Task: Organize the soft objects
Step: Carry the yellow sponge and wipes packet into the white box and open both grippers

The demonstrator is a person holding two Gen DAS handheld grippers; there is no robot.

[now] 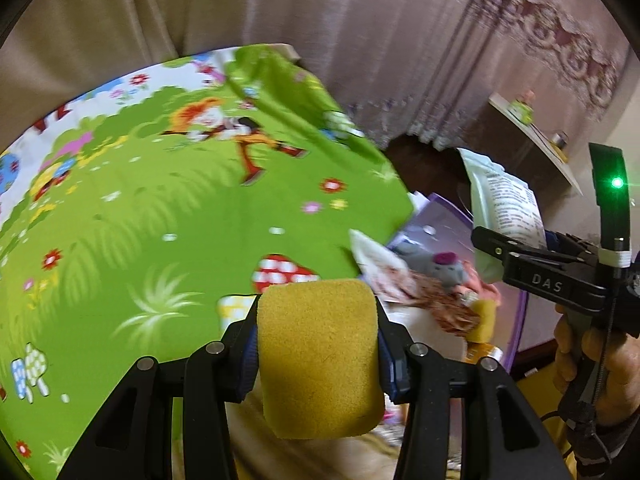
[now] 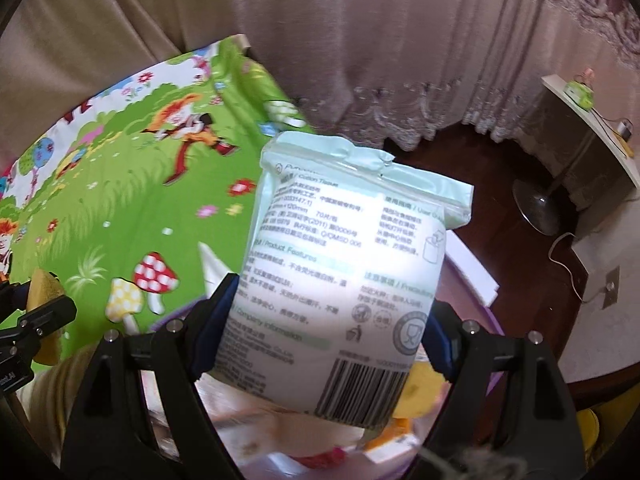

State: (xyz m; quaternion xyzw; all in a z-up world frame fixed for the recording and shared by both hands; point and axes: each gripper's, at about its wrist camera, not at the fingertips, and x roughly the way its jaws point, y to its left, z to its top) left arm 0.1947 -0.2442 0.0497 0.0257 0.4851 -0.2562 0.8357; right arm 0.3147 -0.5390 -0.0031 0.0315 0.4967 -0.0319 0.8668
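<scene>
We have the left tool (image 1: 318, 354) clamped on the yellow sponge (image 1: 320, 356) and the right tool (image 2: 326, 320) clamped on the tissue pack (image 2: 344, 280), whose long axis points toward twelve o'clock, with the purple bin (image 1: 440, 224) at two o'clock from the sponge and nearer the right tool.

The yellow sponge (image 1: 318, 356) blocks the ground directly ahead in the left wrist view, while the cotton tissue pack (image 2: 340, 276) hides most of the purple bin (image 2: 476, 300) in the right. Items beneath the pack dissolve into blur. Small objects on the far shelf (image 2: 600, 136) are too tiny to identify, and the cartoon mat (image 1: 160, 208) runs off the frame.
</scene>
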